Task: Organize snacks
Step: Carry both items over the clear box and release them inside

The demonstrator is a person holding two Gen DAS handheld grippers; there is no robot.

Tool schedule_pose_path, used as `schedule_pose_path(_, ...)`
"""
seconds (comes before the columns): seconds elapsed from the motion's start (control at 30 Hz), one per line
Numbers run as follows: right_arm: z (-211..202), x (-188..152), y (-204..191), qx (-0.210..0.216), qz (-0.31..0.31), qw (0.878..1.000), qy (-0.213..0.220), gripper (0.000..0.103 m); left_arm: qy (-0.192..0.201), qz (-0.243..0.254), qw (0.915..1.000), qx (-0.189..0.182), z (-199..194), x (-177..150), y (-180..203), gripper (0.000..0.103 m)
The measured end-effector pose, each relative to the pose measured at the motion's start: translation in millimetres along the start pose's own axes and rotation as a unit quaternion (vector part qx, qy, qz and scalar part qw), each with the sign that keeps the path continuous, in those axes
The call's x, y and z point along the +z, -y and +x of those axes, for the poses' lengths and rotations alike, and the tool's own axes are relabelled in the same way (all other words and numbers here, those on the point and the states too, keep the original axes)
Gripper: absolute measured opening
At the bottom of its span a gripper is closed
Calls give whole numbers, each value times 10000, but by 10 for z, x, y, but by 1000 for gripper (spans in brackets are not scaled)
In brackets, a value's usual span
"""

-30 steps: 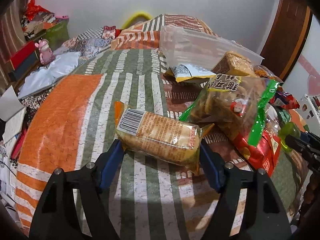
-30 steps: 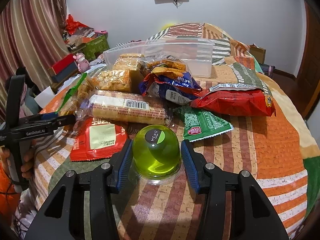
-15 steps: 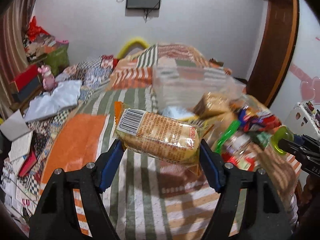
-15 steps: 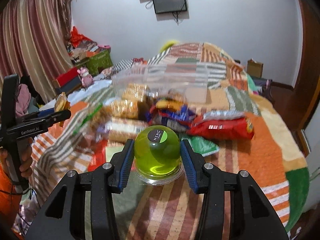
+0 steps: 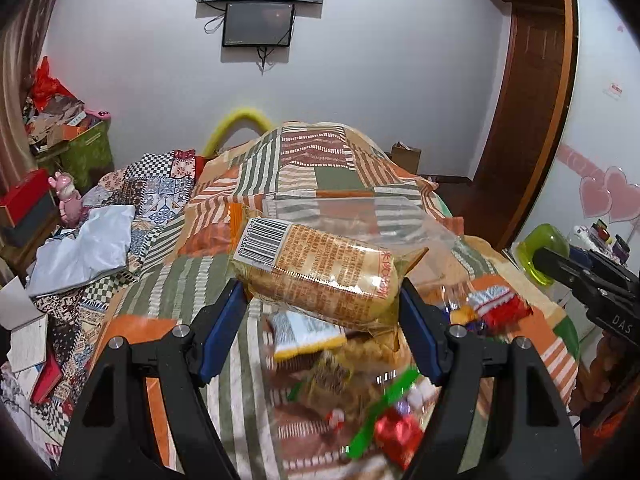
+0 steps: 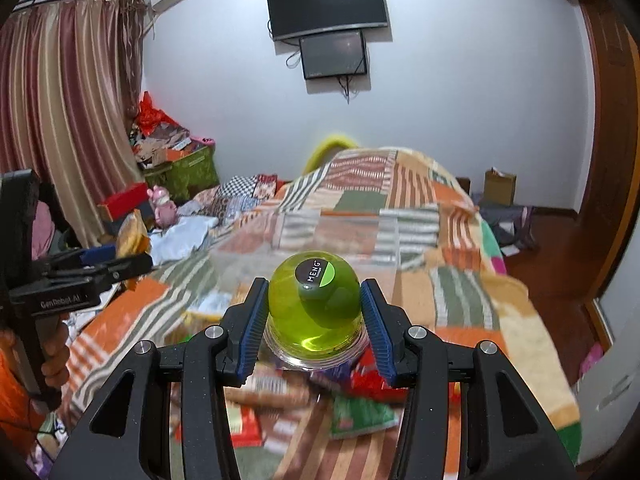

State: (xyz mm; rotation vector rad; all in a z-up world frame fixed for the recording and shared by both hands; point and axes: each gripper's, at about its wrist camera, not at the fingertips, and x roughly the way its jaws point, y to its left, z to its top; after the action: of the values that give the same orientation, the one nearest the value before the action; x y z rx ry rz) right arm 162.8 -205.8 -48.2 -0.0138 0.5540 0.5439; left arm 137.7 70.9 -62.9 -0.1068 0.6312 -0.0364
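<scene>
Both grippers have lifted off the bed: the left gripper clamps a biscuit packet mid-frame, the right gripper pinches a green jelly cup. Neither is in the clear bin at center; the snack pile below waits.

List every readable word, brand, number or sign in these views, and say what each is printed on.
"MENG": round dark sticker on the green jelly cup; smaller line under it unreadable.
"GenRobot.AI": side of the left gripper.
"DAS": body of the right gripper, cut off.
Barcode on the biscuit packet: digits too small; orange print and red characters illegible.
Red sign on the door: blurred.
</scene>
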Motion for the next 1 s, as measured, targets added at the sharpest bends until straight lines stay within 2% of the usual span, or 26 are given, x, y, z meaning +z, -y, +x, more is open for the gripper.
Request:
schedule_pose_path(0.17,217,178,74,28,-2,10000,-37,44,-181,-10,9998,-37,285,203,-6,74)
schedule_pose_path(0.37,577,346,153,3,-3,9998,-222,44,-602,-2,9980,-171,739,412,-23,74)
schedule_pose_path(0.6,1154,426,282,20,5,9966,-826,44,-1211,39,9923,-275,1345,537,-19,74)
schedule_pose_path(0.73,1430,409,308,7,-63,9929,-1190,44,-1542,299,9872,-288,1676,559,78,74)
schedule_pose_path(1.0,1807,314,343,67,-218,9827,-1836,44,-1961,575,9787,-206,2107,553,191,74)
